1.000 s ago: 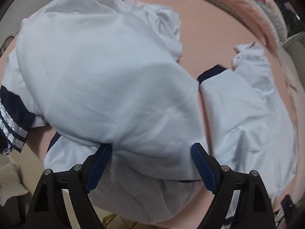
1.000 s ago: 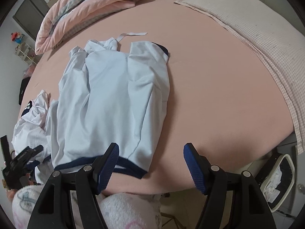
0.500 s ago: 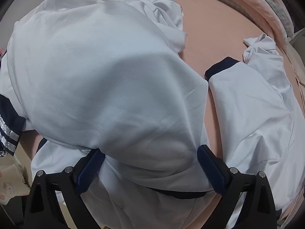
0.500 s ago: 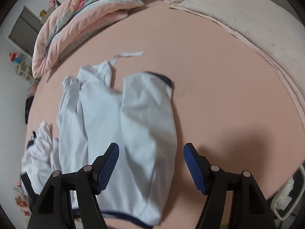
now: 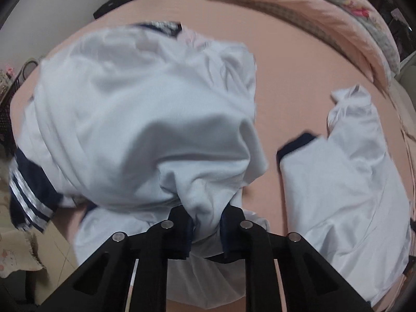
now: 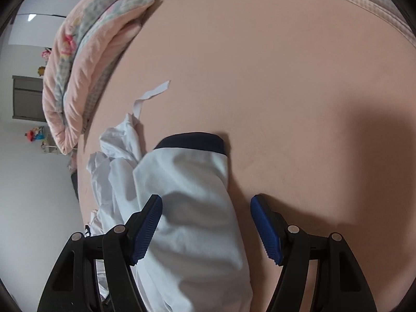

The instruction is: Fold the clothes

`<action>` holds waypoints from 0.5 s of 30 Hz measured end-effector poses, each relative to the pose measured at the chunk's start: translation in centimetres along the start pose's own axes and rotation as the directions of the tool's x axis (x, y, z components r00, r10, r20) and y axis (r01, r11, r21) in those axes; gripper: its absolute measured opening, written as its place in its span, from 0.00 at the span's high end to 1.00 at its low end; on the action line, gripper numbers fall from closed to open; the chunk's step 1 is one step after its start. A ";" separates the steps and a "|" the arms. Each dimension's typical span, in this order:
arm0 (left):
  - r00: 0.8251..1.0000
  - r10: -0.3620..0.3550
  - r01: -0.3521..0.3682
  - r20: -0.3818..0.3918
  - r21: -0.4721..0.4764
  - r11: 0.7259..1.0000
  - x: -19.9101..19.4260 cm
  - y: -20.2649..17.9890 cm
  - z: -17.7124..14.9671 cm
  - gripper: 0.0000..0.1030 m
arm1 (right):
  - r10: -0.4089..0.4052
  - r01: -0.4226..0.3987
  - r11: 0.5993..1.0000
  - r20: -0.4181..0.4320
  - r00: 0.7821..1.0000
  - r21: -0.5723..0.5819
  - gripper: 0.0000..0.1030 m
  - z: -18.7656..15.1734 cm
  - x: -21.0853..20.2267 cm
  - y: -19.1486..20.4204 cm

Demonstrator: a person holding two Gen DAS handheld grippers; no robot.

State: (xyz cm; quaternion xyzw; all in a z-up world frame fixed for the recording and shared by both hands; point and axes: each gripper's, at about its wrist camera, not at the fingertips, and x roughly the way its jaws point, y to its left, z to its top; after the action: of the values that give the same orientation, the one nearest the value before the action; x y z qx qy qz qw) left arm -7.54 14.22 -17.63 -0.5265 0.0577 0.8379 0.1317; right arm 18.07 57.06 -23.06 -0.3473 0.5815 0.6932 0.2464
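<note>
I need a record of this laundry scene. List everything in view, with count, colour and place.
Crumpled top: one, white with navy, silver-striped trim, near end of the bed, pinched by the left gripper.
Spread-out top: one, white with navy cuff, flat on the sheet, under the right gripper.
Strip of cloth: one, white, on the sheet beyond the spread-out top.
Bed sheet: one, peach-pink, under everything.
Folded quilt: one, pink with floral print, far edge of the bed.
Checked blanket: one, cream, at the bed's edge.
Left gripper: one, black, jaws closing on the crumpled top.
Right gripper: one, black with blue pads, open.
</note>
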 end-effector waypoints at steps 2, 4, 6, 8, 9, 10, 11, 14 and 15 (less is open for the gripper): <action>0.998 0.010 -0.010 0.058 0.005 1.000 -1.8 0.5 1.3 0.88 | -0.004 0.004 1.000 0.000 1.000 -0.011 0.32 0.0 0.1 0.3; 0.991 0.045 -0.049 0.126 0.030 0.998 -3.7 0.6 2.9 0.89 | -0.010 0.010 1.000 0.001 1.000 -0.025 0.32 -0.1 0.3 0.6; 0.976 0.089 -0.101 0.197 0.054 0.993 -5.2 1.0 4.9 0.89 | -0.020 0.020 0.999 0.002 1.000 -0.036 0.32 -0.2 0.5 0.8; 0.960 0.129 -0.150 0.248 0.068 0.986 -6.2 1.9 7.1 0.90 | -0.029 0.030 0.999 0.011 1.000 -0.034 0.32 -0.4 0.7 1.0; 0.957 0.140 -0.160 0.254 0.060 0.985 -6.1 2.3 8.7 0.90 | -0.032 0.032 0.999 0.016 0.999 -0.033 0.32 -0.6 0.7 1.2; 0.955 0.149 -0.167 0.257 0.048 0.985 -6.0 2.9 10.1 0.90 | -0.035 0.036 0.999 0.019 0.999 -0.039 0.32 -0.7 0.7 1.4; 0.955 0.156 -0.168 0.252 0.028 0.985 -5.9 3.7 10.9 0.90 | -0.039 0.040 0.998 0.021 0.999 -0.046 0.32 -0.8 0.8 1.5; 0.950 0.193 -0.197 0.245 -0.012 0.980 -5.5 5.7 12.6 0.90 | -0.042 0.043 0.998 0.021 0.999 -0.056 0.32 -0.6 1.0 1.8; 0.948 0.209 -0.211 0.242 -0.017 0.977 -5.4 6.0 13.0 0.90 | -0.043 0.044 0.997 0.018 0.999 -0.058 0.32 -0.5 1.1 1.9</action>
State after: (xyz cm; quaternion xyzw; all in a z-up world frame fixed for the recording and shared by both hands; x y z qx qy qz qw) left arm -18.24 10.62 -7.35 -0.4105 0.1009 0.9049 0.0503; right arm 16.05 56.14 -22.72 -0.3610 0.5513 0.7073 0.2558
